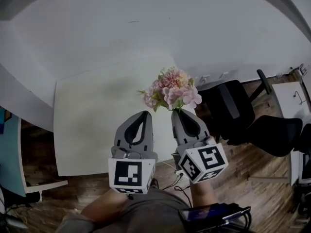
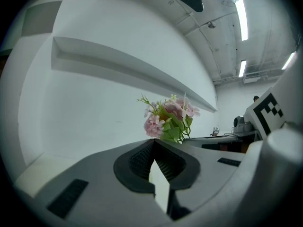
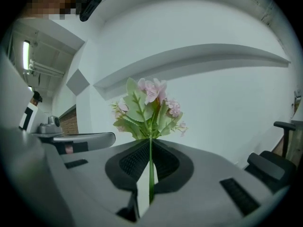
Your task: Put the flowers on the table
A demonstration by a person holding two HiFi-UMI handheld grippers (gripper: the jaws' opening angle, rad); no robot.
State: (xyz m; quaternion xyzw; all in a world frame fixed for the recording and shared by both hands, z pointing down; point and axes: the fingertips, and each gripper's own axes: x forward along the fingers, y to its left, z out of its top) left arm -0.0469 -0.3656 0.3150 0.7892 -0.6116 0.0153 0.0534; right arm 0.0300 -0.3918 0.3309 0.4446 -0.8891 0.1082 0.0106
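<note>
A bunch of pink flowers (image 1: pixel 171 92) with green leaves stands up from my right gripper (image 1: pixel 178 111), whose jaws are shut on the thin green stem (image 3: pixel 151 171). In the right gripper view the blooms (image 3: pixel 150 109) rise just above the jaw tips. My left gripper (image 1: pixel 144 113) is alongside, to the left of the right one, shut with nothing between its jaws. The flowers (image 2: pixel 169 118) show past its tip in the left gripper view. Both grippers hover over the near right part of the white table (image 1: pixel 92 120).
Black office chairs (image 1: pixel 252 118) stand on the wooden floor to the right of the table. A second white desk (image 1: pixel 290 101) is at the far right. A teal panel (image 1: pixel 8 149) is at the left edge. A white wall lies beyond the table.
</note>
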